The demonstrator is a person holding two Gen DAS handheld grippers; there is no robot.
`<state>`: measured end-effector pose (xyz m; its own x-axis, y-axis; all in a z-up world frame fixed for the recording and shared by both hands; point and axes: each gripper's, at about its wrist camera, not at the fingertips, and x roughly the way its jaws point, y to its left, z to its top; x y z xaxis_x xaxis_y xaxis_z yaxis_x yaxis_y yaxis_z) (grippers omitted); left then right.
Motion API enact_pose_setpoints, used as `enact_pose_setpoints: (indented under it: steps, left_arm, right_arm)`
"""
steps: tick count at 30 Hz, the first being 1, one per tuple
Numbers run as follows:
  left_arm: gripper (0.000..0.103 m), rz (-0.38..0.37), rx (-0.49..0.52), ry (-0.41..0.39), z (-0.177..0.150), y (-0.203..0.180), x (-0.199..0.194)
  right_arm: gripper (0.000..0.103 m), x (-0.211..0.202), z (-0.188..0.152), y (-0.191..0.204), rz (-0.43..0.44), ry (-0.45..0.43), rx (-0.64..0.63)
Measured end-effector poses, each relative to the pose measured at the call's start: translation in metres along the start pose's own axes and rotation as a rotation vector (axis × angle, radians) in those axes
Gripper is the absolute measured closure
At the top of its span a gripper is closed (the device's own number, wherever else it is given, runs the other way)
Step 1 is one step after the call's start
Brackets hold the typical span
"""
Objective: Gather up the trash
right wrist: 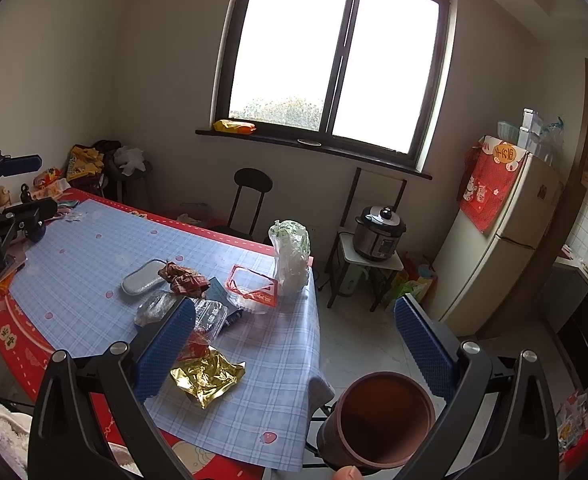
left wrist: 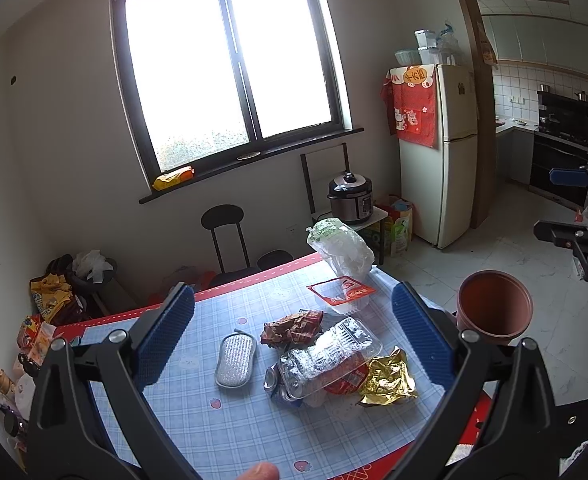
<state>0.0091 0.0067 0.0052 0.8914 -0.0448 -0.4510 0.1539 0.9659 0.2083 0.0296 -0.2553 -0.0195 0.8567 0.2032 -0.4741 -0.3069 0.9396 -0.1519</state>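
We hover both wide-open, empty grippers, left gripper (left wrist: 294,344) and right gripper (right wrist: 294,350), above the trash pile (left wrist: 322,356) beside the brown bin (left wrist: 494,306), judging the first pickup comes next.

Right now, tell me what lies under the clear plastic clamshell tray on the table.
Under the clear clamshell tray a crushed drink can pokes out at its near-left end, and a red wrapper shows beneath its near edge. Whatever lies under the tray's middle is hidden by glare and crinkles.

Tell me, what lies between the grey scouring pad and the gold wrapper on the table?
In the left wrist view, a clear plastic clamshell tray on a crushed can lies between the scouring pad and gold wrapper.
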Motion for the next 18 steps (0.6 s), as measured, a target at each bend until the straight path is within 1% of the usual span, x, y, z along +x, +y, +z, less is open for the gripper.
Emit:
enact_pose_setpoints:
  steps: [18]
  left_arm:
    - [0.005, 0.001, -0.02, 0.009, -0.0054, 0.0037, 0.0003]
  right_arm:
    - [0.005, 0.0042, 0.0009, 0.0038, 0.011, 0.01, -0.003]
